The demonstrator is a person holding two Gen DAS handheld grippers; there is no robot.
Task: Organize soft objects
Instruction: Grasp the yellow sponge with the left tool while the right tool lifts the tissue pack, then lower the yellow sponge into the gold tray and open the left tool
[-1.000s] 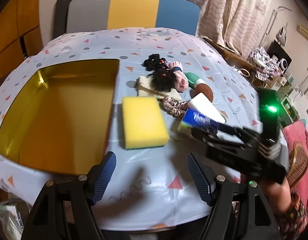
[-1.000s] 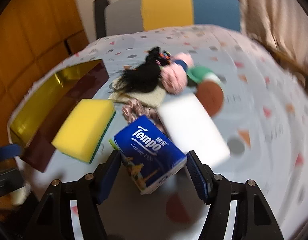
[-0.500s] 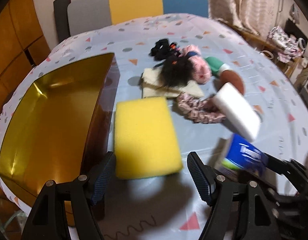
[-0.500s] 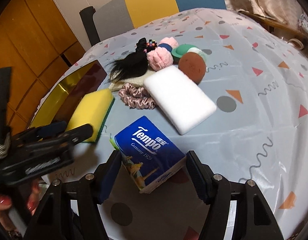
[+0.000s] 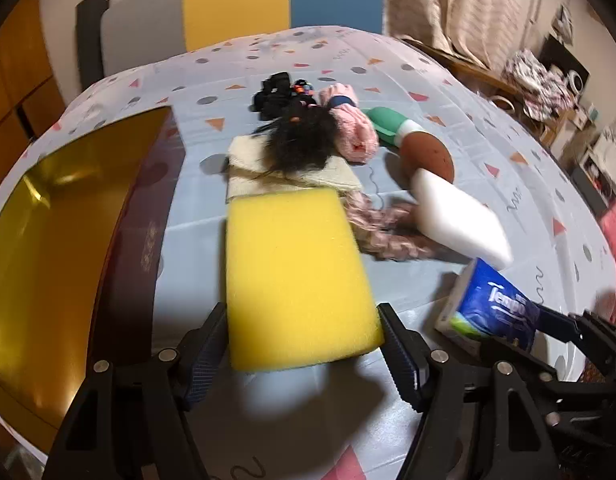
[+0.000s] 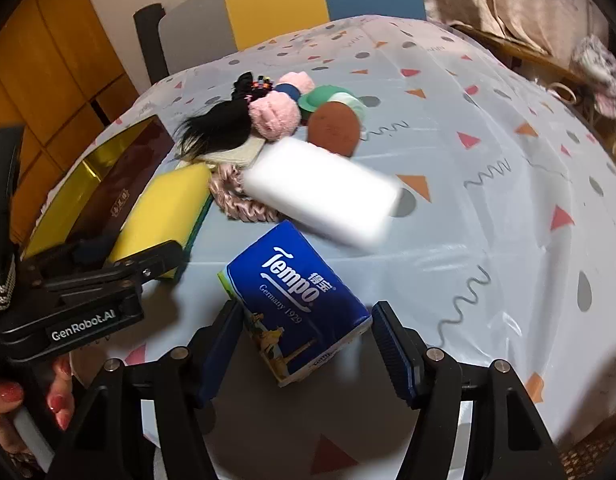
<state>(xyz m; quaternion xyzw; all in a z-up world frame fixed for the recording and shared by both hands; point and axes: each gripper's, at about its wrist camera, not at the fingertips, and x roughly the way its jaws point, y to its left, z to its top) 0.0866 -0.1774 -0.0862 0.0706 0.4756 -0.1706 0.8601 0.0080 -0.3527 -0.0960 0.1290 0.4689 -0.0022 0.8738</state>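
Both grippers now low over the table, each astride a soft item; nothing boxed yet.

Since a second ago our left gripper (image 5: 300, 354) has dropped and closed in on the yellow sponge (image 5: 296, 276), which now sits between its spread jaws; the pads stand at the sponge's sides but we see no squeeze, so we log it as released. Our right gripper (image 6: 306, 354) holds the blue tissue pack (image 6: 296, 300) clenched between its pads, as before, near the table's front edge. We judge the sponge grasp is next. The gold-lined box (image 5: 48, 240), just left of the sponge, shows only bare lining. The white sponge (image 6: 322, 192), scrunchie (image 6: 232, 196) and remaining pile lie on the table beyond.
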